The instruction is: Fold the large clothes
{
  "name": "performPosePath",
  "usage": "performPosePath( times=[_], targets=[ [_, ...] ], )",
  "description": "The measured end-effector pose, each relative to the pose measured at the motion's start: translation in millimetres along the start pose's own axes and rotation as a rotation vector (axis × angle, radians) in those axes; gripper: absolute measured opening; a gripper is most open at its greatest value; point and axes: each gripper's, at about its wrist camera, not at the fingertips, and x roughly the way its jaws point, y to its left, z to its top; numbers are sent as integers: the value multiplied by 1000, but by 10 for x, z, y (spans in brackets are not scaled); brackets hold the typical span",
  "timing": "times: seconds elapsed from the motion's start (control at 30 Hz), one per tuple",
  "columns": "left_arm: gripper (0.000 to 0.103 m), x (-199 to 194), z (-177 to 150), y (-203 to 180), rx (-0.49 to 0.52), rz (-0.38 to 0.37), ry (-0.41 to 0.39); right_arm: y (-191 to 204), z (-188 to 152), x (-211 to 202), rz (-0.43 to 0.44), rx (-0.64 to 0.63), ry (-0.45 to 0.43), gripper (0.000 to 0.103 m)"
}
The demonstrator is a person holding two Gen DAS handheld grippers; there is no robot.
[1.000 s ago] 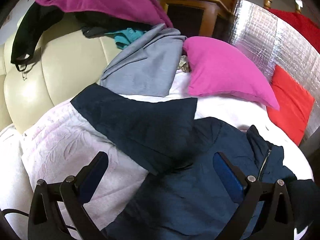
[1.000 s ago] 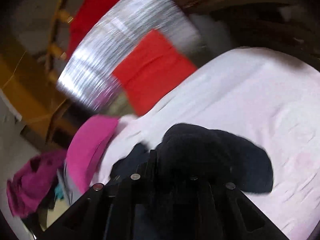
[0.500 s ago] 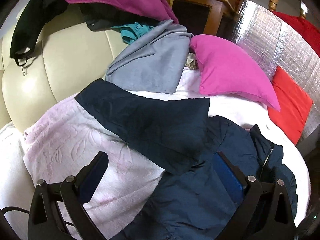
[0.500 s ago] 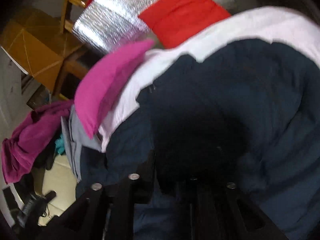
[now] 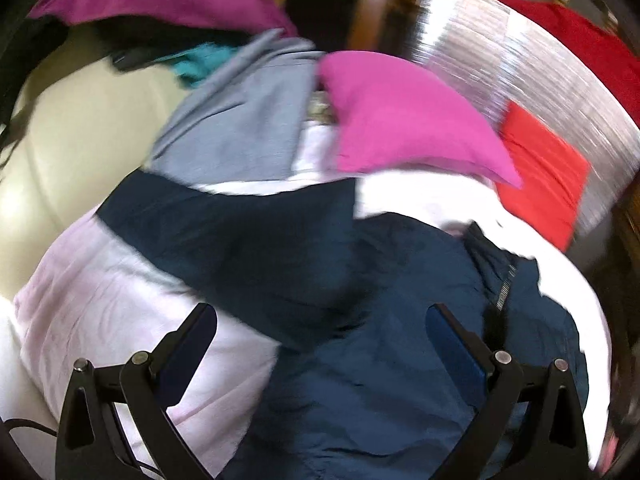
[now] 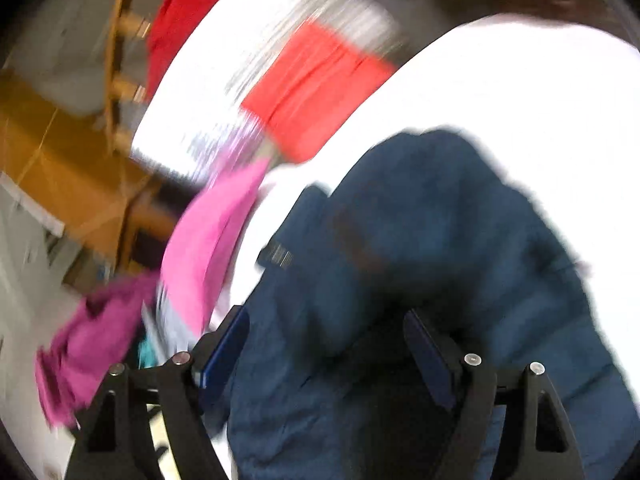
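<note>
A dark navy jacket (image 5: 360, 300) with a zip lies spread on the pale pink bedspread (image 5: 100, 300); one sleeve reaches up and left. My left gripper (image 5: 320, 328) hovers open just above the sleeve and body, nothing between its pads. In the right wrist view the same jacket (image 6: 420, 240) lies bunched below my right gripper (image 6: 326, 336). Its jaws are opening, and the blue pads stand apart over the cloth without pressing it. Both views are blurred.
A magenta pillow (image 5: 400, 120), a grey garment (image 5: 240, 128) and a red cushion (image 5: 540, 168) lie at the bed's far side. Silver foil sheeting (image 5: 540, 72) stands behind them. A cream padded headboard (image 5: 80, 140) carries purple and black clothes. Wooden furniture (image 6: 60, 160) stands beyond.
The right gripper was shut on dark jacket cloth; it swung across over the jacket and its jaws came apart, leaving the cloth lying below. The left gripper stayed open, shifting only slightly.
</note>
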Motion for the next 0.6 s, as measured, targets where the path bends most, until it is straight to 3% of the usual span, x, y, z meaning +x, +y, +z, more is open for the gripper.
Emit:
performPosePath(
  times=[0.07, 0.13, 0.23, 0.33, 0.43, 0.53, 0.6],
  targets=[
    [103, 27, -29, -172, 62, -62, 11, -225, 113, -109, -58, 46, -61, 82],
    [103, 49, -102, -373, 123, -133, 23, -429, 239, -120, -94, 68, -75, 81],
    [103, 51, -205, -667, 192, -183, 14, -632, 373, -56, -110, 106, -87, 81],
    [103, 41, -301, -951, 245, -223, -4, -833, 541, 61, -95, 141, -66, 81],
    [103, 80, -459, -1265, 308, -252, 1, -931, 616, 350, -86, 186, 37, 81],
    [103, 208, -672, -1564, 390, -222, 37, -932, 674, 547, -106, 153, 73, 74],
    [103, 270, -780, -1682, 431, -192, 44, -925, 623, 627, -124, 127, 88, 58]
  ],
)
